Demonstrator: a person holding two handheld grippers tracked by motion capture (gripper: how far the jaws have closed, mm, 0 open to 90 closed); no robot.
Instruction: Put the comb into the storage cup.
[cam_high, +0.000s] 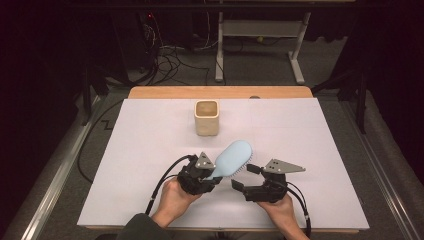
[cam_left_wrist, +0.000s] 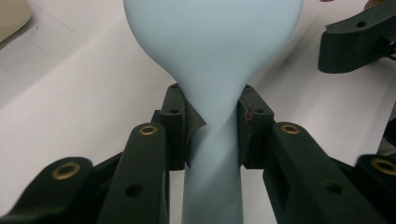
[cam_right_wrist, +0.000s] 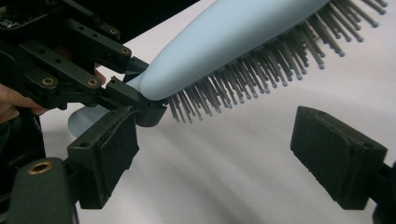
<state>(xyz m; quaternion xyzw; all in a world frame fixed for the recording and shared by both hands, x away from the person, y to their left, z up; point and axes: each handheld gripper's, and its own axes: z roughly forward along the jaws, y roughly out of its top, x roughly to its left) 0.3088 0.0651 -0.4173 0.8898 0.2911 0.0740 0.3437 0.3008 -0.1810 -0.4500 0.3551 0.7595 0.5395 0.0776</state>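
A cream cup (cam_high: 206, 118) stands upright on the white surface (cam_high: 150, 135), its inside too blurred to read. At its 5 o'clock, the left gripper (cam_high: 212, 176) clamps its jaws on the blue hairbrush (cam_high: 234, 158) by the handle, lifted, bristles down. The right gripper (cam_high: 244, 177) gapes wide just beside it, holding nothing.

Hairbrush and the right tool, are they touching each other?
Apart. In the right gripper view, the right tool stands wide open below the hairbrush, with bare table between its pads and the bristles.

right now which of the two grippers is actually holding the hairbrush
The left gripper: its jaws are clamped on the neck of the light blue hairbrush. The right gripper stands open just beside the bristles, with nothing between its jaws.
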